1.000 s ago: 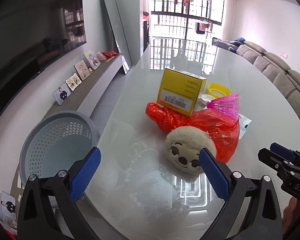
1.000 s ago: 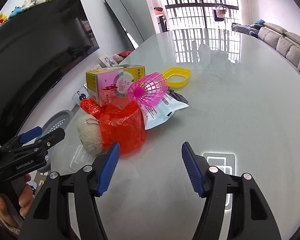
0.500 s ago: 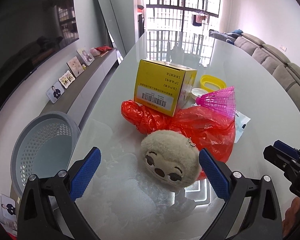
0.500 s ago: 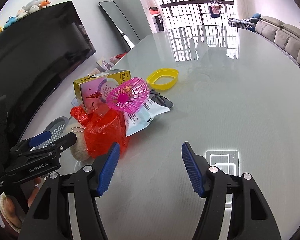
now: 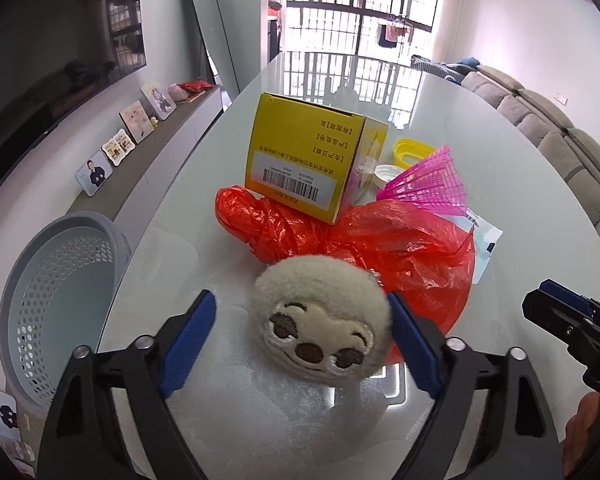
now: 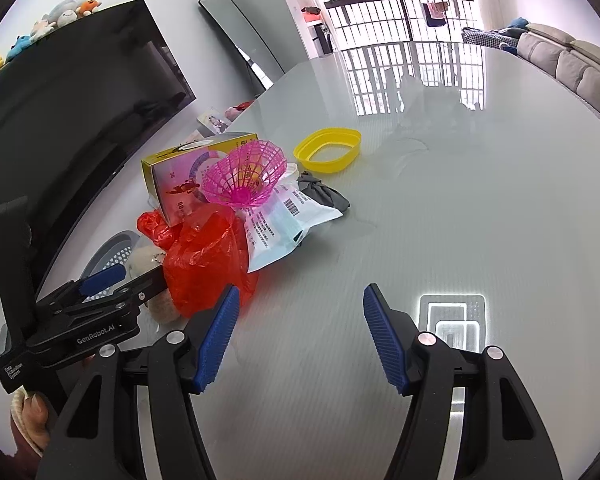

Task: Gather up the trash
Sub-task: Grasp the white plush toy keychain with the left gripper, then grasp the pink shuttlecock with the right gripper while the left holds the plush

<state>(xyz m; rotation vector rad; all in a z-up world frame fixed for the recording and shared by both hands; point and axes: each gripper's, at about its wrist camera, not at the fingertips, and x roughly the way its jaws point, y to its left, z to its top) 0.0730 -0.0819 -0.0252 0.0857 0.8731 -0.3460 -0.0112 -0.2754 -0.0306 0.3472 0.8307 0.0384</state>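
Observation:
A round beige plush toy with a stitched face lies on the glass table, in front of a crumpled red plastic bag. My left gripper straddles the toy and its jaws are closing. The right pad touches the toy's side and the left pad stands clear of it. A yellow box rests on the bag, with a pink mesh cone and a white wrapper beside it. My right gripper hovers open over bare table to the right of the pile, with nothing between its fingers.
A grey perforated basket stands on the floor off the table's left edge. A yellow ring-shaped lid and a grey cloth wad lie behind the pile. A sofa runs along the right, and a low cabinet with photo frames along the left.
My left gripper has moved forward and down onto the plush toy, and its jaws have narrowed around it. The right gripper has shifted slightly, and the pile now sits further left in its view.

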